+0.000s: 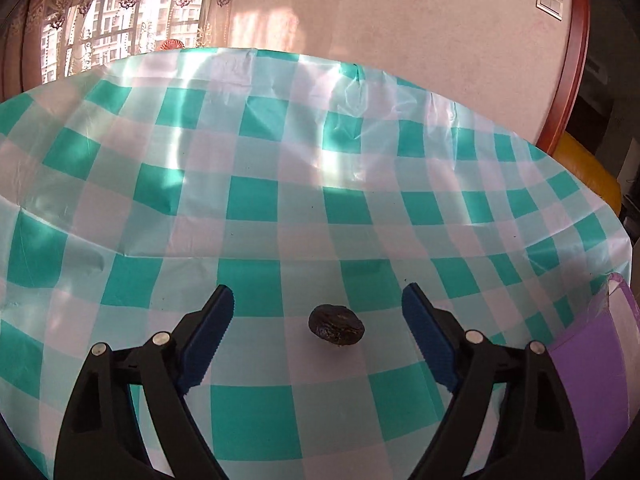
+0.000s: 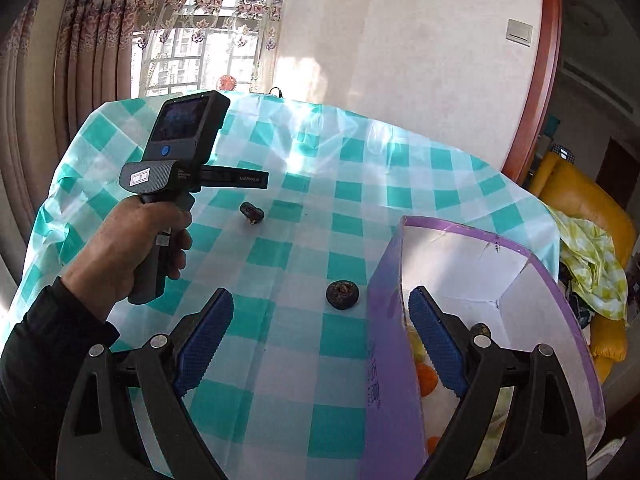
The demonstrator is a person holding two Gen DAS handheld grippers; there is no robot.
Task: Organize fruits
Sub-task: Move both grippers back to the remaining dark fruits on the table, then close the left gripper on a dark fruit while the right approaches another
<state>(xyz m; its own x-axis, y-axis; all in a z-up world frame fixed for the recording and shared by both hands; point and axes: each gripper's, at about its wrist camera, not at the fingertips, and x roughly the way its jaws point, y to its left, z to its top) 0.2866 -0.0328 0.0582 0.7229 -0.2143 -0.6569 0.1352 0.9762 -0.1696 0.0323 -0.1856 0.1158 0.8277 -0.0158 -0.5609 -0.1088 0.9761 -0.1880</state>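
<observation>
On the checked tablecloth (image 1: 256,216), wide bare room out to its far edge. Left gripper (image 1: 318,306) spread, empty; dark wrinkled fruit (image 1: 336,330) lies just short of its tips. Right gripper (image 2: 320,308) spread, empty, one finger over the purple box (image 2: 390,360) wall. Second dark fruit (image 2: 342,295) sits beside that wall. Orange fruit (image 2: 426,378) inside box partly hidden; box cut off at frame edge. Left hand (image 2: 124,248) grips handle.
</observation>
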